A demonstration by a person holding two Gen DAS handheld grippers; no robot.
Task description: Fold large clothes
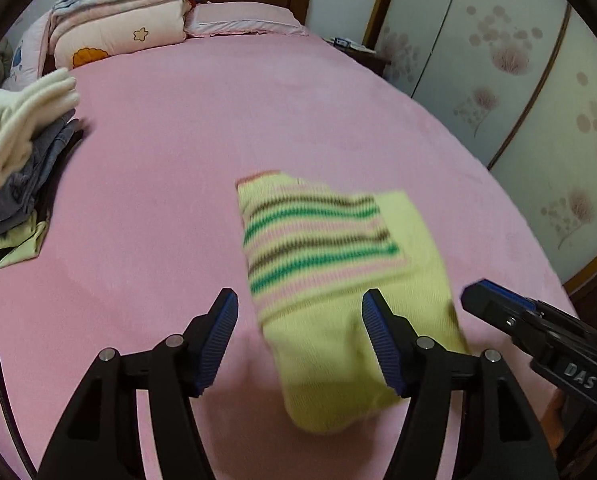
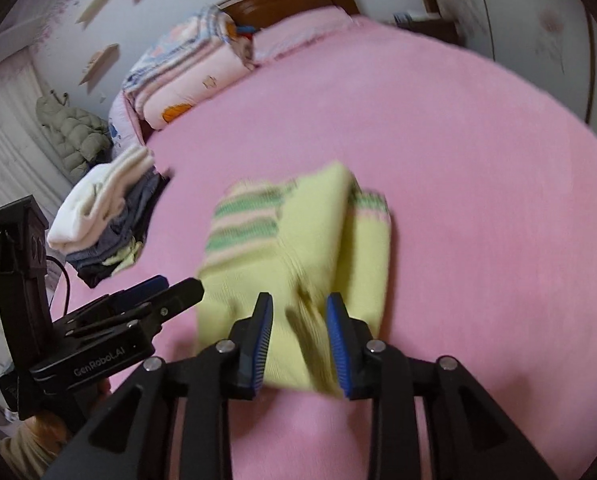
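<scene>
a folded yellow-green ribbed knit sweater [image 1: 338,280] with pink, green and brown stripes is seen lying near the middle of the fuzzy pink bed cover [image 1: 178,140], blurred in both views. the left gripper [image 1: 300,316] is held with its ridged blue pads well apart above the sweater's near edge, nothing pressed between them, and the right gripper [image 2: 300,312] is parted more narrowly over the knit, gripping nothing. "das" can be read on the right gripper's body and "genrobot.ai" on the left's, while a stack of folded clothes [image 2: 102,216] topped by a white knit is set near the bed's edge.
</scene>
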